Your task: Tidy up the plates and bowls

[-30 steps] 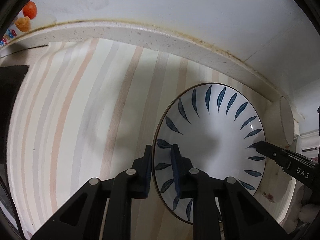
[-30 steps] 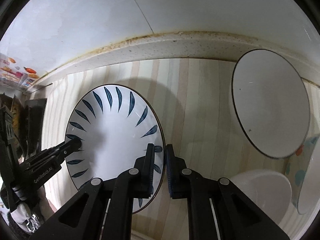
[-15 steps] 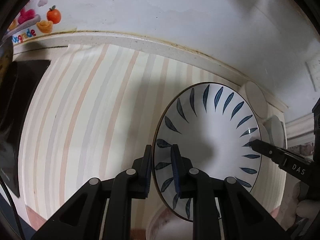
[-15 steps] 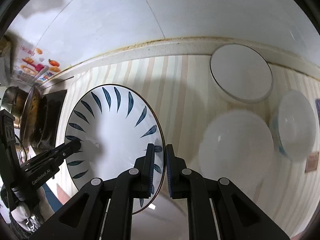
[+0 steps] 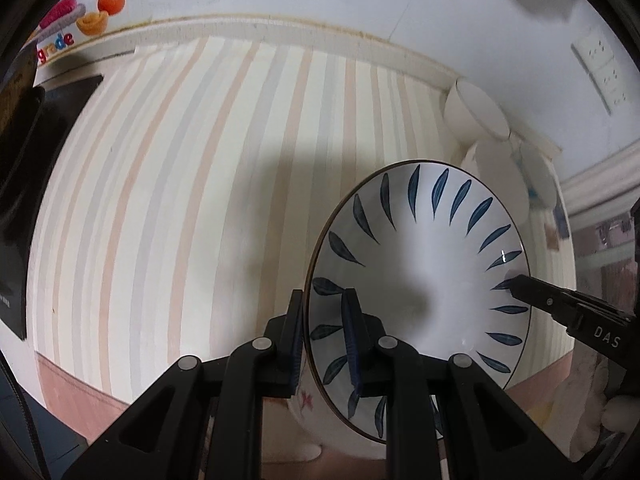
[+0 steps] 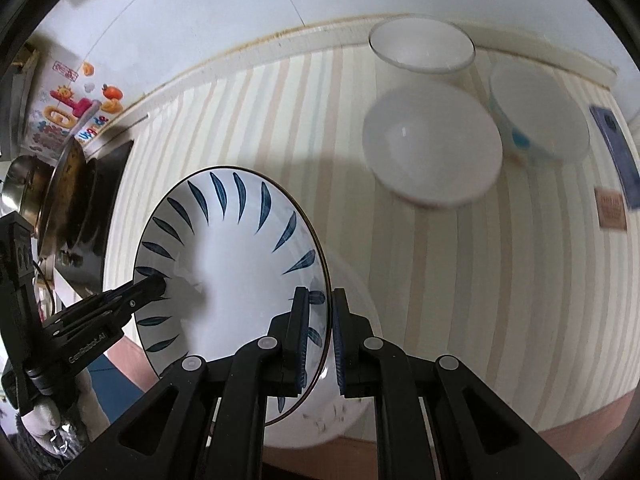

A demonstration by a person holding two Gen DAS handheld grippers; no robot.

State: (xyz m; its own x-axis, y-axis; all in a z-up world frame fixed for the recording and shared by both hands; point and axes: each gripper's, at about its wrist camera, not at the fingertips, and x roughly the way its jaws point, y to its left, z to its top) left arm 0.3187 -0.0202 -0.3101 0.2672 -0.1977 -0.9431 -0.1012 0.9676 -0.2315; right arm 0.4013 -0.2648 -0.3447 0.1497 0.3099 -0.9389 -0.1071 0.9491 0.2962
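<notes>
A white plate with blue leaf marks [image 5: 420, 280] is held in the air between both grippers. My left gripper [image 5: 322, 340] is shut on its left rim. My right gripper [image 6: 320, 336] is shut on its right rim; the plate also shows in the right wrist view [image 6: 232, 264]. Each gripper's tip shows at the opposite rim in the other view. Under the plate lies another white dish [image 6: 348, 408], mostly hidden. Further back stand a white bowl [image 6: 432, 148], a white plate or bowl by the wall [image 6: 420, 46] and a bowl with blue marks [image 6: 540, 116].
The counter has a striped cloth [image 5: 180, 200]. A black stove with a metal pot [image 6: 52, 196] is at the left. A phone [image 6: 616, 152] and a small brown card [image 6: 610, 210] lie at the far right. The wall runs along the back.
Both grippers have lifted the leaf plate up and back toward the counter's front edge; the views now show more of the counter, the other bowls farther away and a dish under the plate.
</notes>
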